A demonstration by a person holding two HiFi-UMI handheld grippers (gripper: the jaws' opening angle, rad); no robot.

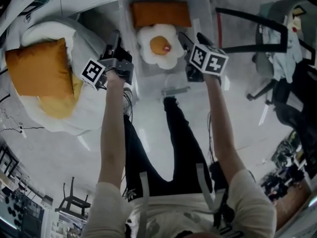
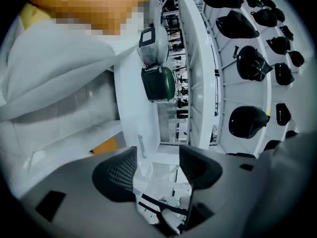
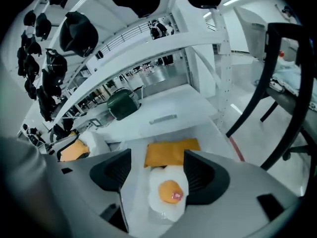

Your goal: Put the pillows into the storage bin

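1. pillows first: a fried-egg pillow (image 1: 159,46) and an orange pillow (image 1: 160,14) already lie in the clear storage bin (image 1: 148,81), the egg nearer me and the orange one at the far end. a second orange pillow (image 1: 42,66) lies on the white beanbag (image 1: 94,108) at my left, with a yellow pillow (image 1: 59,103) under it. so i judge the task about half done.
2. my right gripper (image 1: 194,39) hangs over the bin with its fingers spread and nothing pinched. my left gripper (image 1: 118,46) is beside the bin's left wall, fingers spread too, and empty.
3. risk: both pillows outside the bin are soft and stacked. a shallow pinch on a corner could slip, or i could drag the yellow one off the beanbag along with the orange.
4. risk: biting too deep could catch the beanbag's cover together with the pillow.
5. risk: the bin floor is mostly covered, so a pillow dropped carelessly could hang over the rim and slide out.
6. risk: my right gripper is near the bin wall, and a careless swing away could knock the bin.
7. views: the right gripper view shows the egg pillow (image 3: 168,190) straight below my spread right gripper (image 3: 157,172), untouched, with the orange pillow (image 3: 171,152) beyond. the head view cannot show that gap.
8. the left gripper view shows my left gripper (image 2: 157,170) aimed past the beanbag (image 2: 59,83) at the room, not at a pillow. only the head view shows both pillows outside the bin in full.
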